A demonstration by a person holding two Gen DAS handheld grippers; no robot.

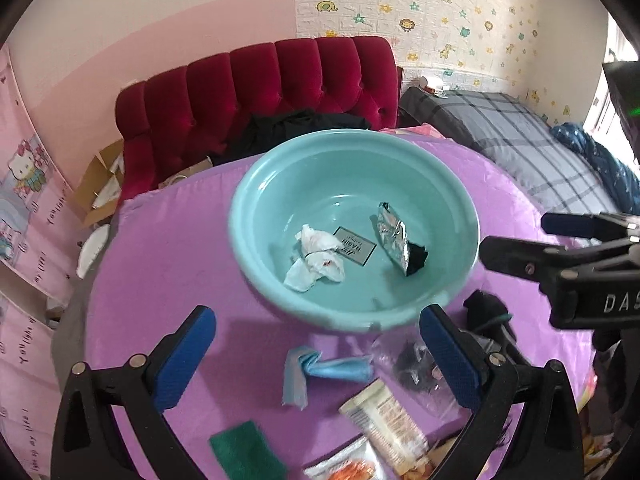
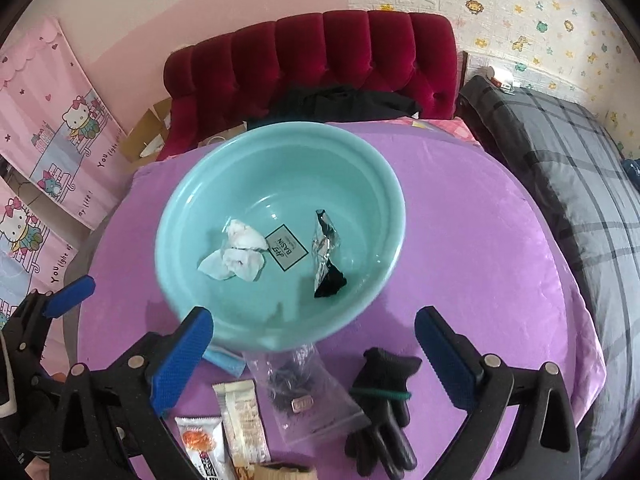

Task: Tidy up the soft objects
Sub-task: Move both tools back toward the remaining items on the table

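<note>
A teal basin [image 1: 280, 168] [image 2: 192, 184] stands on the purple cloth [image 1: 168, 256] [image 2: 472, 240]. Inside lie crumpled white tissue [image 1: 316, 258] [image 2: 240, 252] and a silver foil wrapper [image 1: 394, 238] [image 2: 325, 248] with a black end. In front of the basin lie a blue cloth [image 1: 332, 368] [image 2: 226, 360], a clear bag with dark contents [image 1: 404, 360] [image 2: 304, 392], black gloves [image 2: 384, 400] [image 1: 486, 312], snack wrappers [image 1: 384, 420] [image 2: 240, 420] and a green sponge [image 1: 244, 452]. My left gripper [image 1: 318, 356] is open above the blue cloth. My right gripper [image 2: 314, 356] is open above the bag and gloves.
A red tufted headboard [image 1: 256, 84] [image 2: 312, 56] with dark clothing stands behind the table. A grey plaid bed [image 1: 532, 140] [image 2: 568, 160] lies at right. Cardboard boxes [image 1: 100, 184] sit on the floor at left. The right gripper shows in the left wrist view [image 1: 560, 248].
</note>
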